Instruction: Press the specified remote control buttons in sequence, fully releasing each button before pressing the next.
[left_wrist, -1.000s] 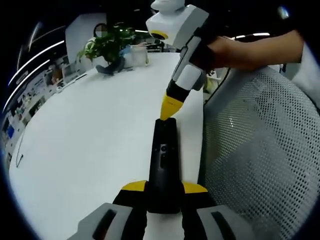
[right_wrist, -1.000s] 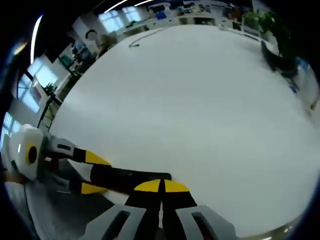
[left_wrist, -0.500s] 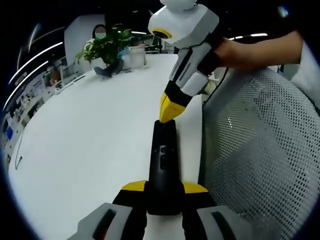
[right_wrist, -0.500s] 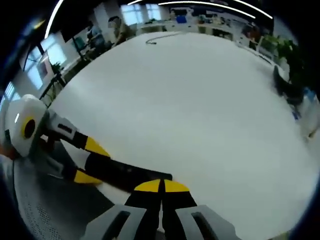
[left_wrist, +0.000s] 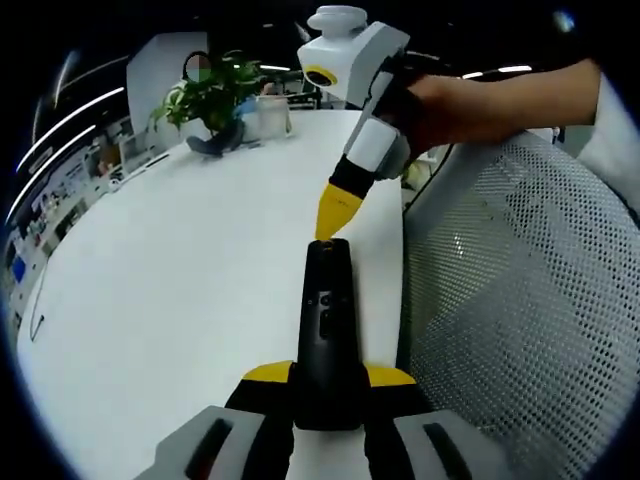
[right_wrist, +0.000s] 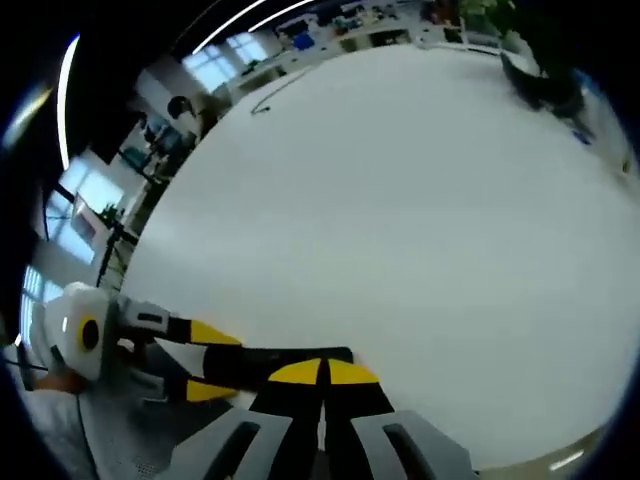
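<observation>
Left gripper view is looking along the left gripper (left_wrist: 328, 385), whose yellow-tipped black jaws are clamping the near end of a slim black plastic remote control (left_wrist: 327, 320) from both sides. The long, smooth, bar-shaped remote is pointing away from the camera over the broad matte white table (left_wrist: 180, 270), with small buttons showing along its upper face. At its far end, the right gripper (left_wrist: 332, 222) is coming down from the upper right with its yellow tips pressed together into a wedge, the point sitting right at the remote's far end; whether it is actually touching a button cannot be told. That gripper's body is glossy white and grey, and a person's hand (left_wrist: 440, 100) is wrapping its handle, the forearm stretching off to the right. A grey perforated mesh chair back (left_wrist: 520, 300) is standing just beside the table's edge on the right. A leafy green potted plant (left_wrist: 215, 95) is sitting at the far end of the table.

Right gripper view is showing the right gripper (right_wrist: 322, 372) with its two yellow tips closed against each other, no gap between them, hovering at the end of the remote control (right_wrist: 280, 360), which is lying across the lower left. Beyond it, the left gripper (right_wrist: 205, 362) is gripping the remote's other end, its white rounded body sitting further left. The white table (right_wrist: 420, 220) is spreading above, smooth and bare-looking, with a thin dark cable (right_wrist: 275, 88) near its far edge.
</observation>
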